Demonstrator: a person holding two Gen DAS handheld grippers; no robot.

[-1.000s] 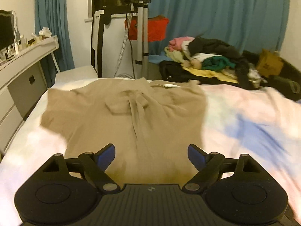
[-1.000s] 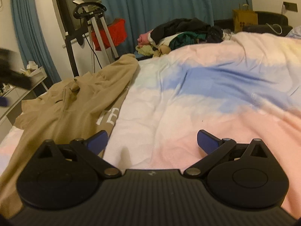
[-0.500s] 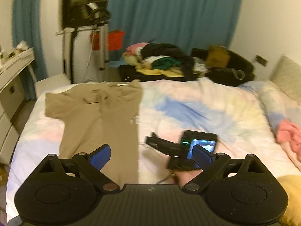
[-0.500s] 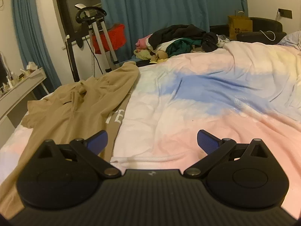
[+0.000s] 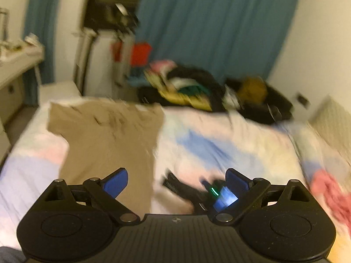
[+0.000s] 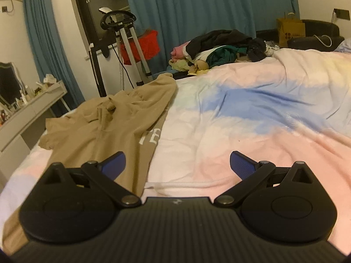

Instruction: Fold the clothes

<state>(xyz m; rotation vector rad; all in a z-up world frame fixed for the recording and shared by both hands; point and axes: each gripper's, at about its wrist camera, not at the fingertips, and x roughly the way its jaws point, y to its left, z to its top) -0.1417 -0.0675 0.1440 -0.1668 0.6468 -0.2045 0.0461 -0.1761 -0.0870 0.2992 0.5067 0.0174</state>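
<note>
Bedspread (image 6: 252, 118) carries tan shirt (image 6: 122, 122), half-folded; left gripper (image 5: 176, 180) and right gripper (image 6: 176, 164) wide apart, empty, near shirt hem. Risk: grabbing one layer undoes fold.

One tan shirt (image 6: 114, 122) is lying on one bed (image 6: 252, 118). One heap of mixed clothes (image 6: 219, 48) is sitting beyond it. Two grippers, left (image 5: 176, 183) and right (image 6: 177, 164), are showing four blue fingertips in all.
</note>
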